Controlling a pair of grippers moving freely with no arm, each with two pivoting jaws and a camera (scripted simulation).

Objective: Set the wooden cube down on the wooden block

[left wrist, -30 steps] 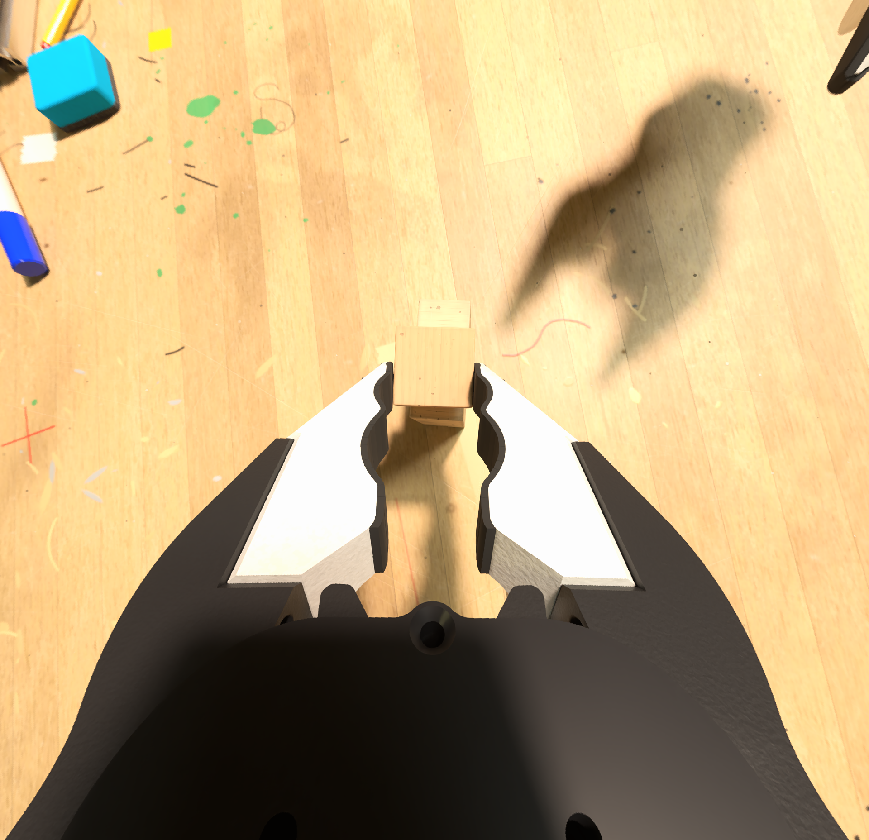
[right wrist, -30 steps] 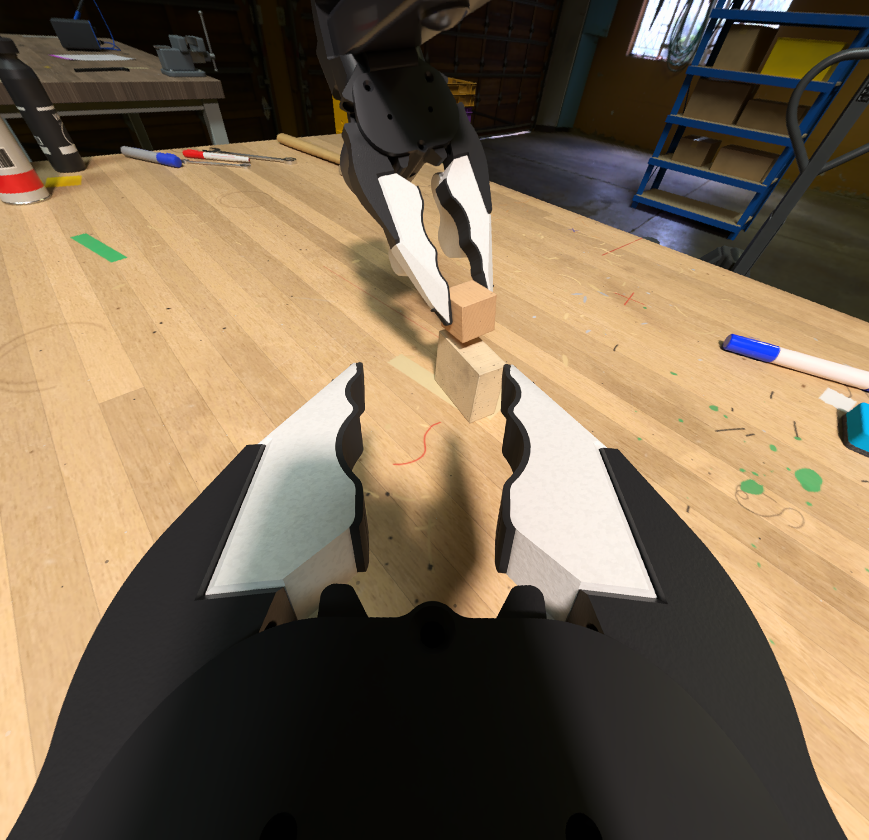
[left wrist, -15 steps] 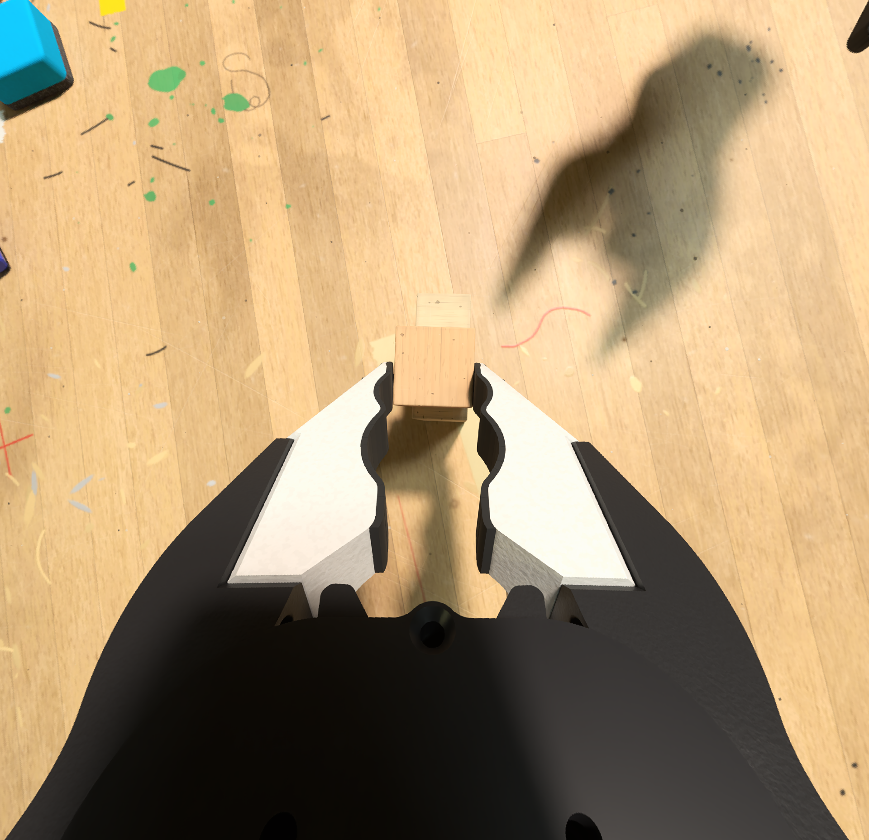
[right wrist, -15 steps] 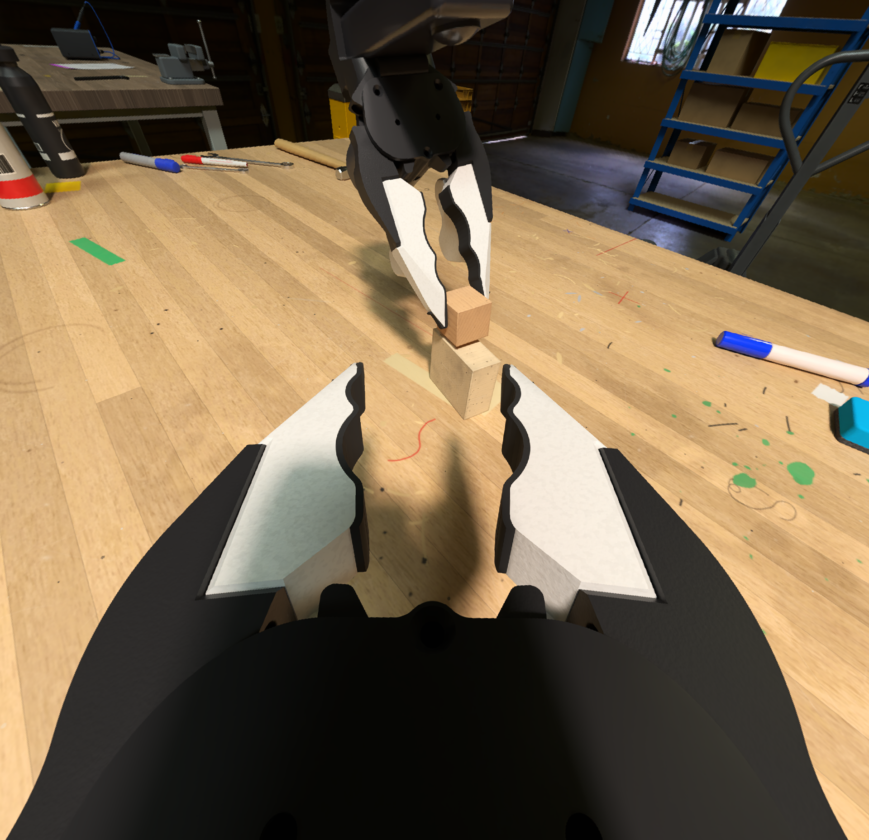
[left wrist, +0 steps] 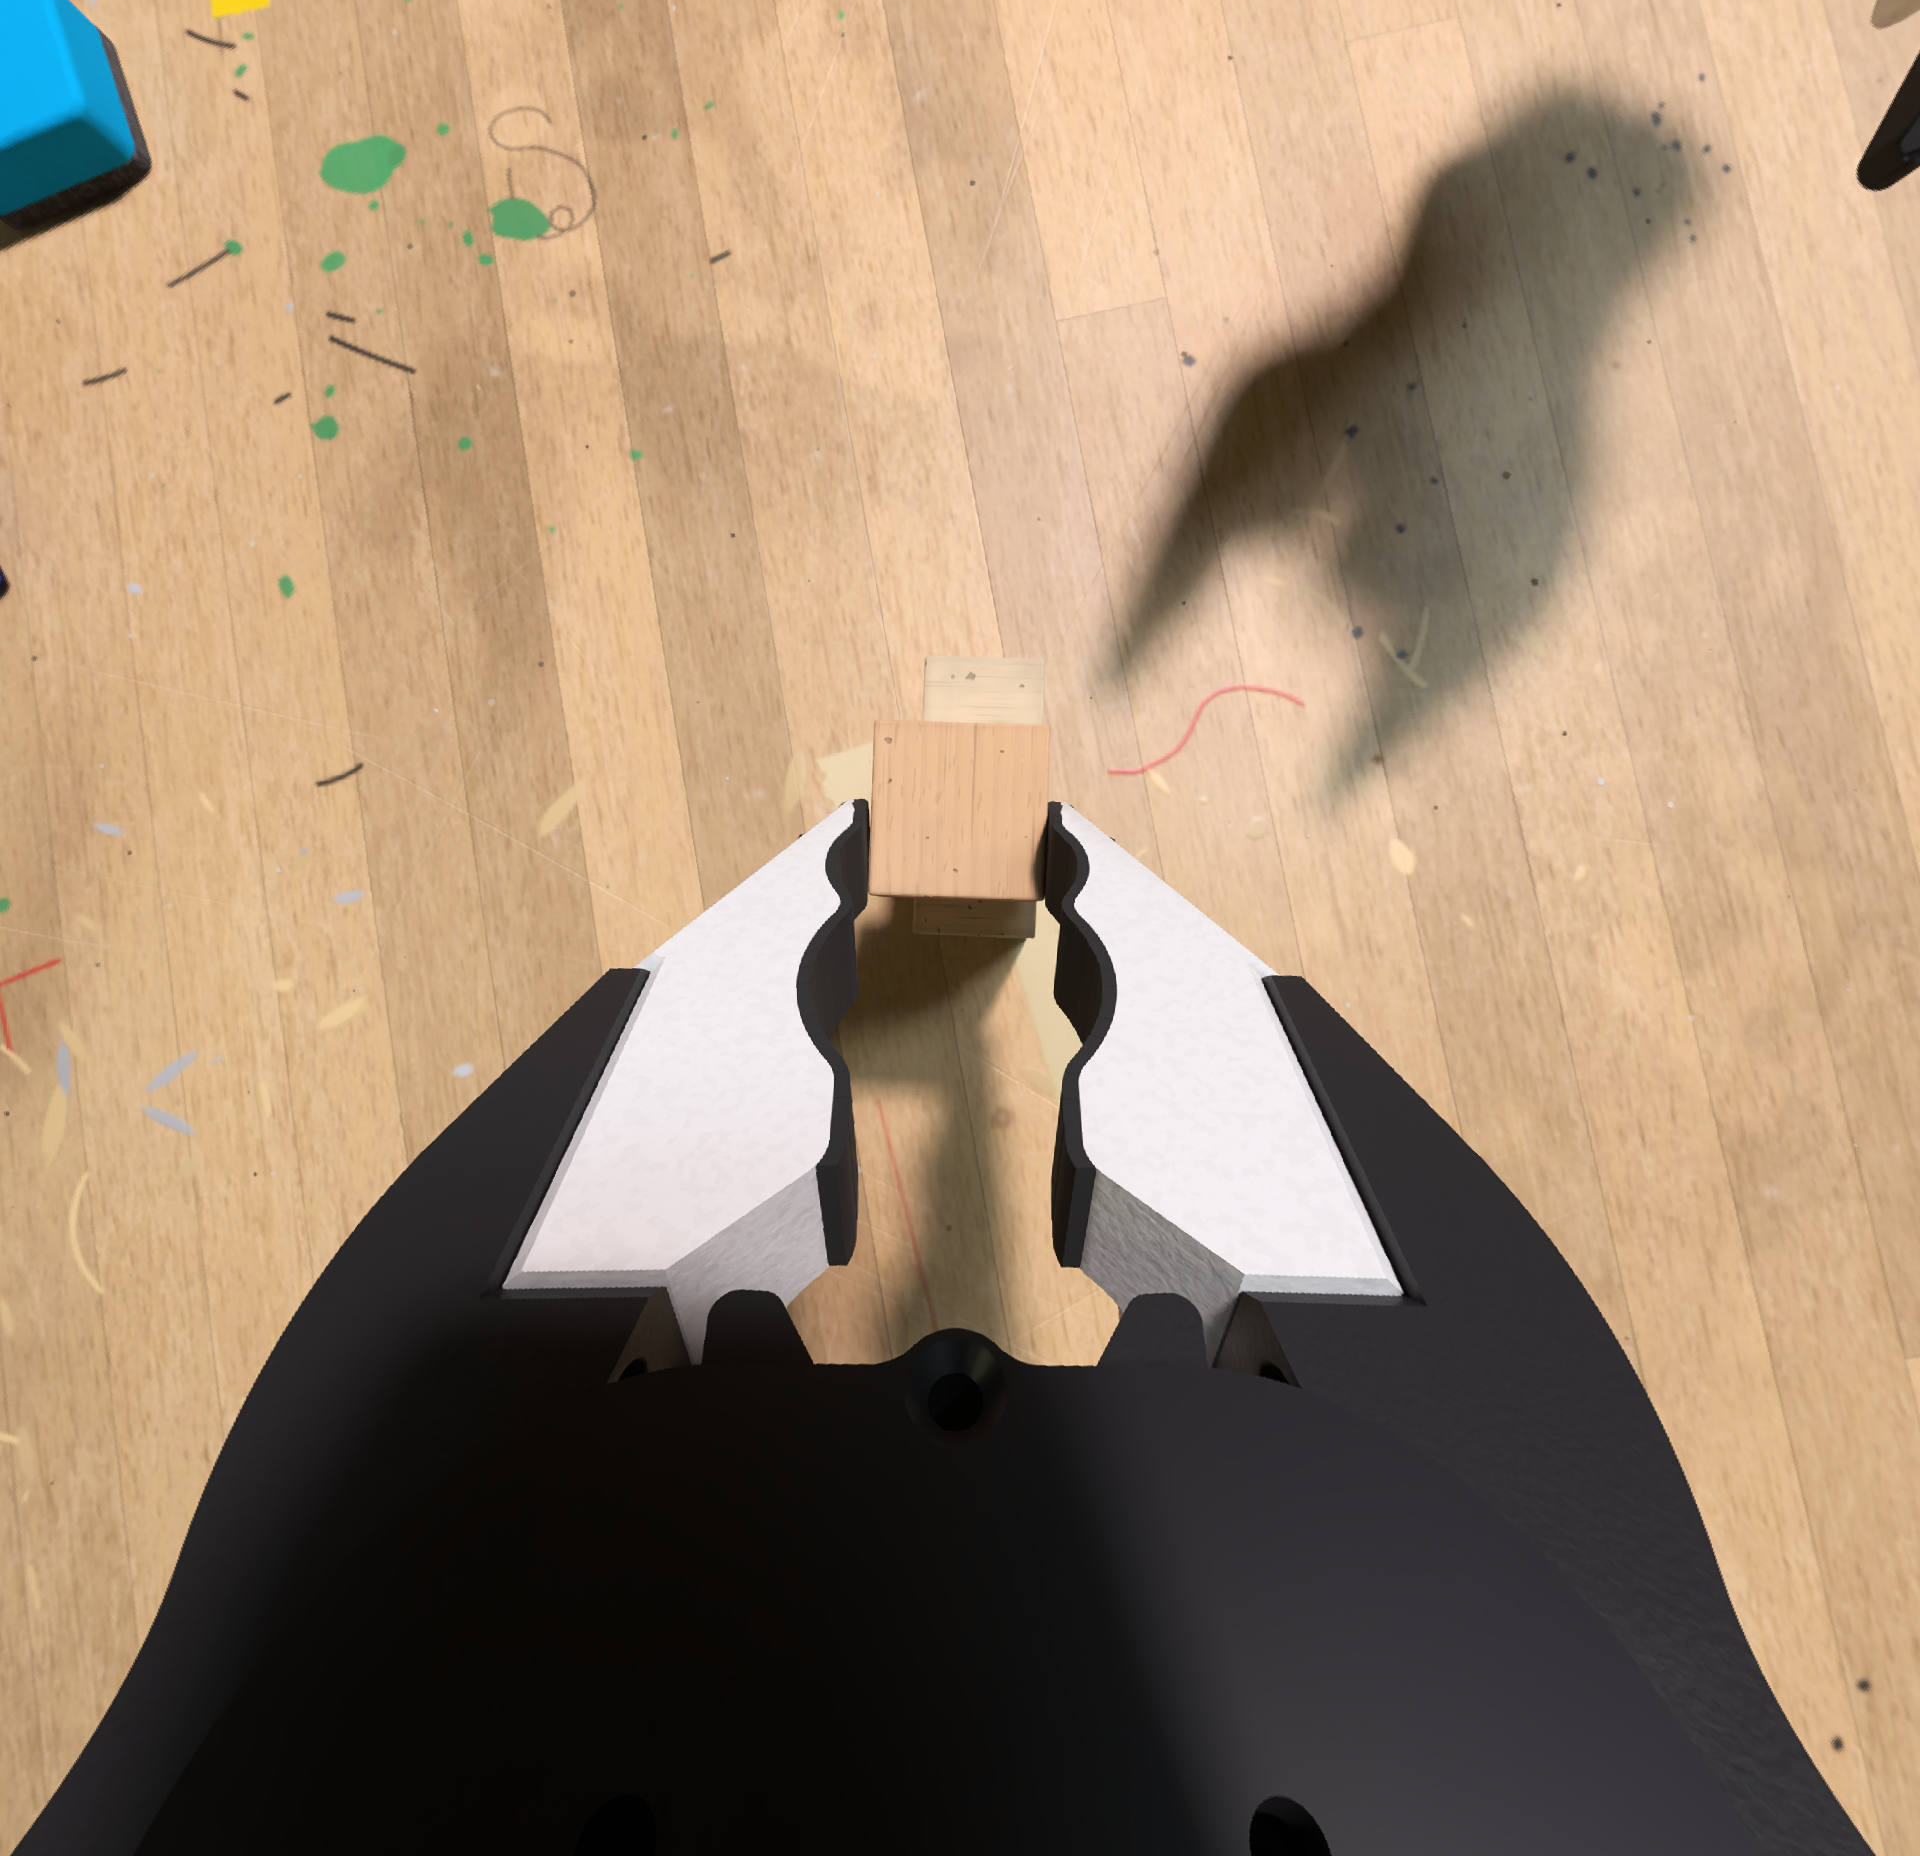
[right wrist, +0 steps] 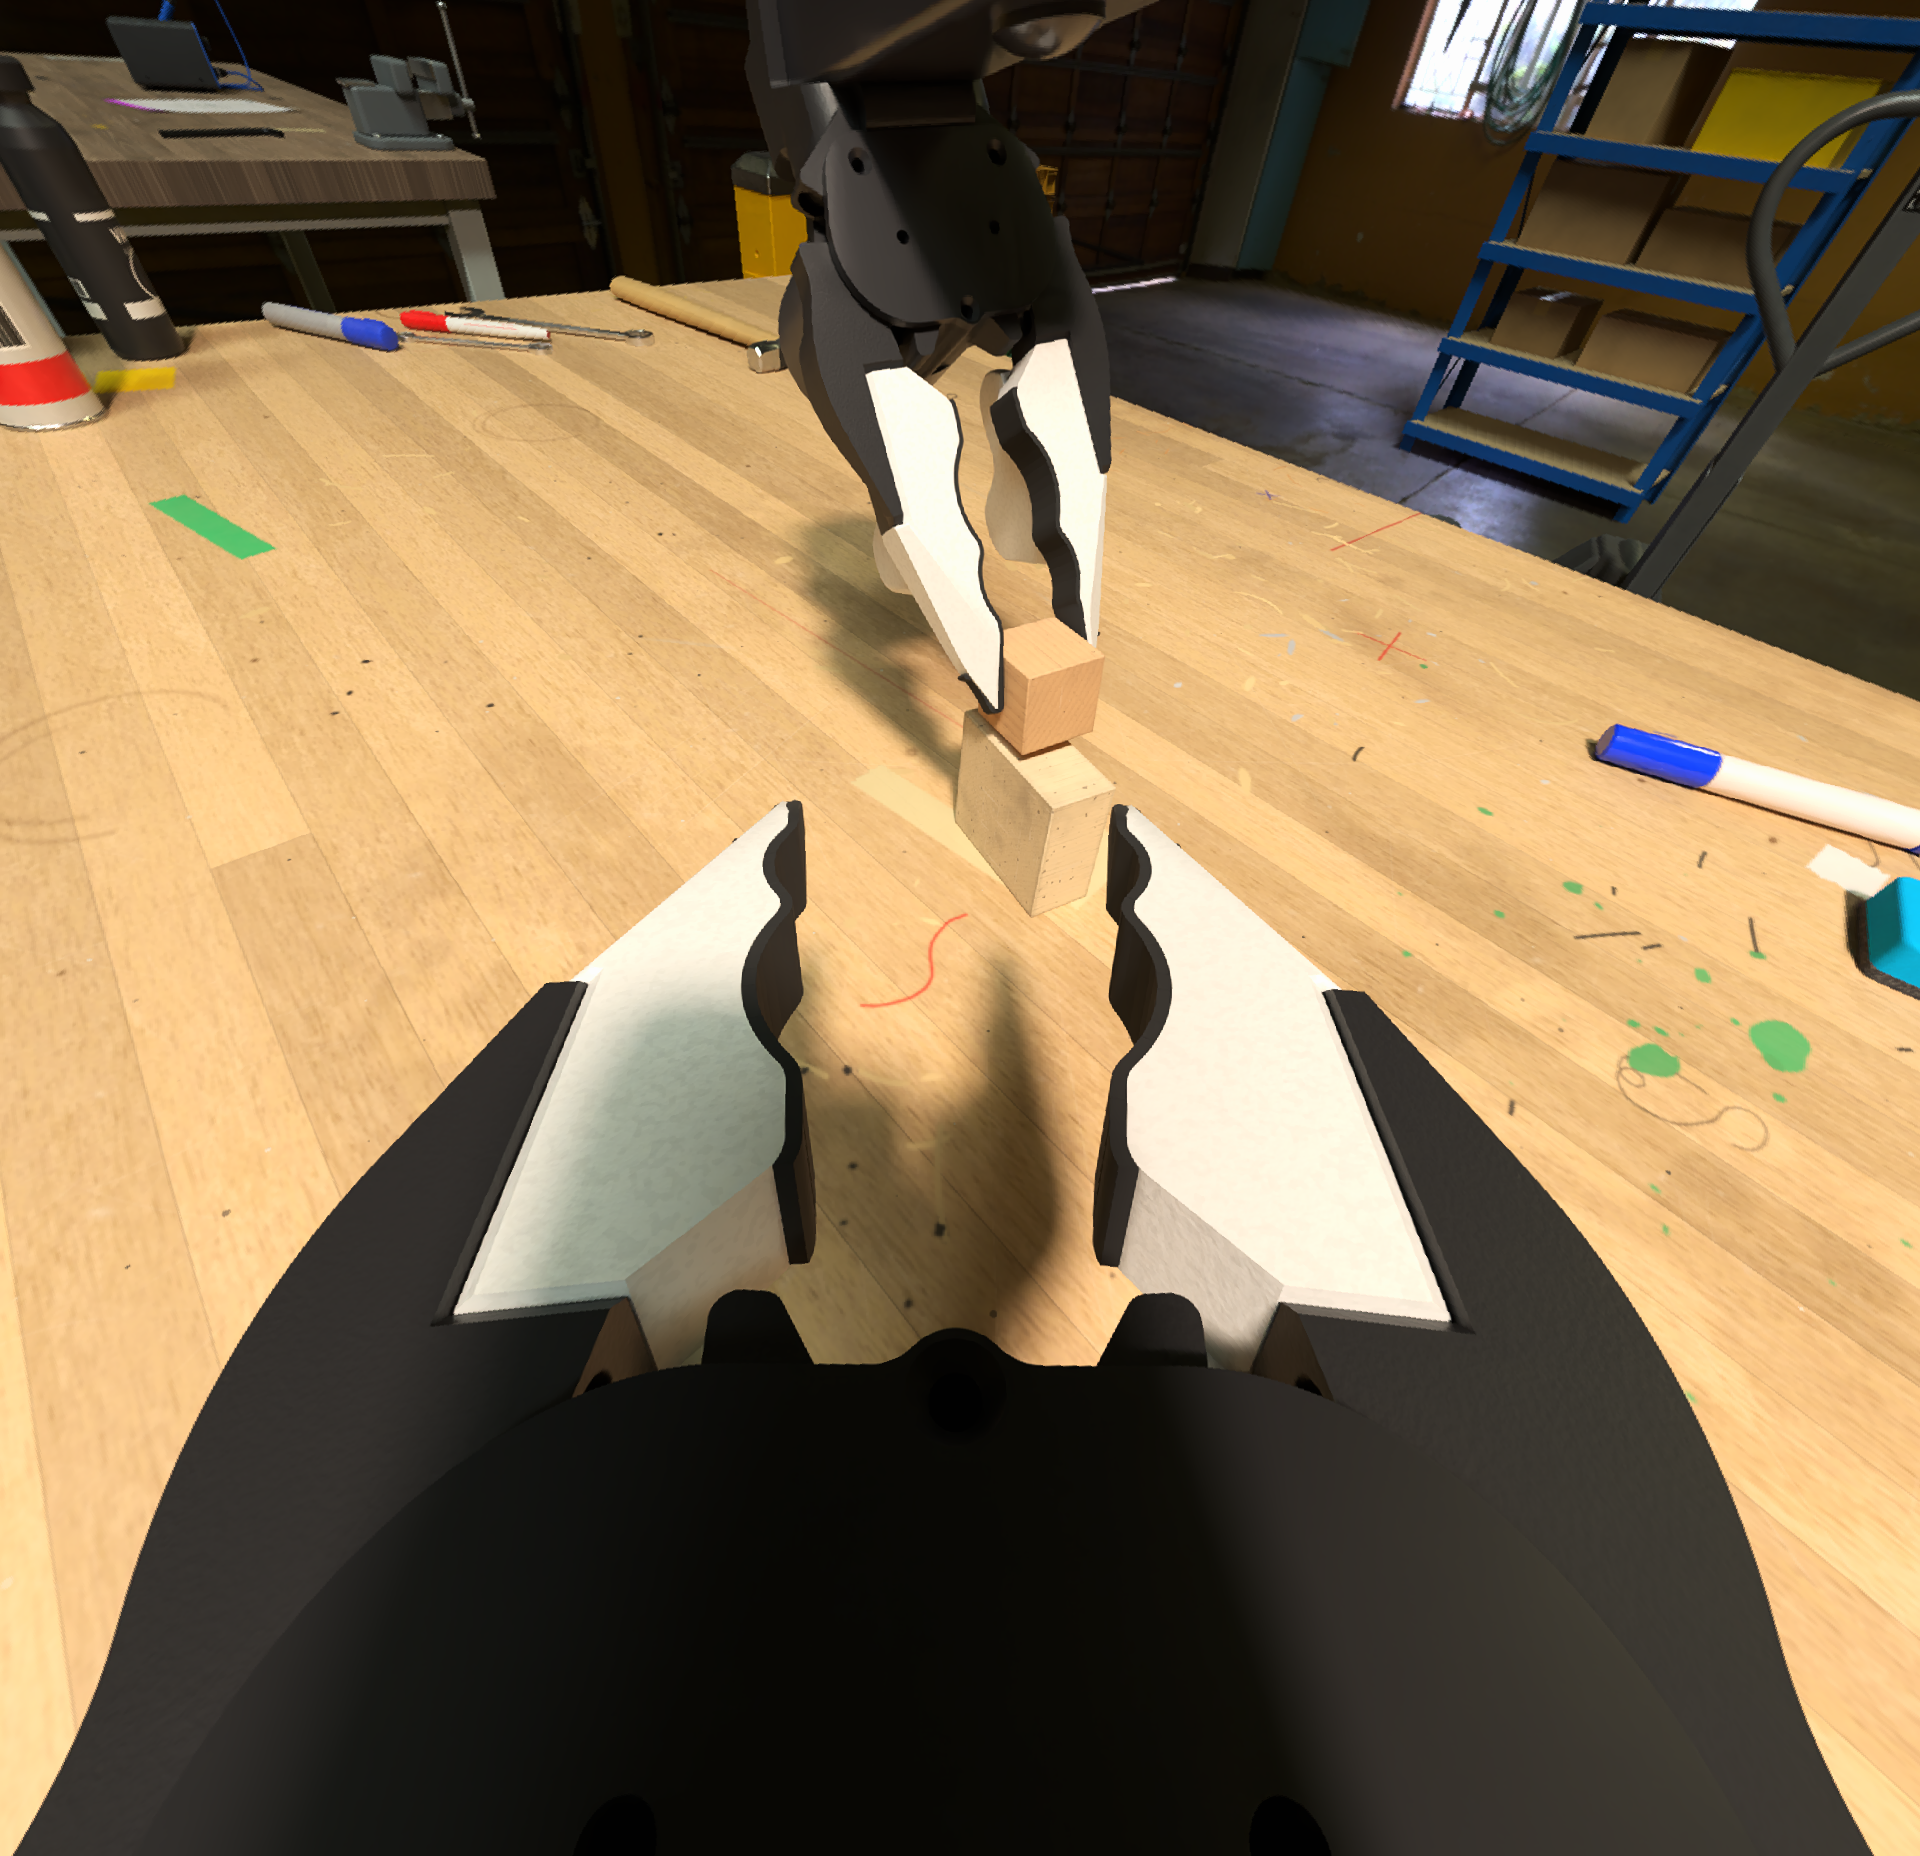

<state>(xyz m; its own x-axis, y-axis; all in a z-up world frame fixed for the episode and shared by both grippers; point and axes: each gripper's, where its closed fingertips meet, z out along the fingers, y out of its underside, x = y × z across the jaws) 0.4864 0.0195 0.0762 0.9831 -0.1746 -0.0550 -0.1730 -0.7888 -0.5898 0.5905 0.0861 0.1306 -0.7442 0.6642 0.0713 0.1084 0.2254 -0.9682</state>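
My left gripper [left wrist: 956, 819] is shut on the small wooden cube [left wrist: 958, 811], seen from above. The pale wooden block [left wrist: 982, 686] lies right under the cube and shows only at its far and near edges. In the right wrist view the left gripper [right wrist: 1039, 663] holds the cube [right wrist: 1051, 694] on or just above the top of the block [right wrist: 1029, 819]; I cannot tell whether they touch. My right gripper [right wrist: 956, 840] is open and empty, low over the table just in front of the block.
A light blue cube [left wrist: 52, 92] [right wrist: 1896, 933] lies to one side among green paint spots. A blue-capped marker [right wrist: 1756, 783] lies at the right. More markers [right wrist: 332, 326], a hammer handle [right wrist: 691, 315] and a cone [right wrist: 36, 372] are at the table's far edge.
The left gripper has carried the cube lower, down onto or just over the block's top. The right gripper has stayed open and nearly still.
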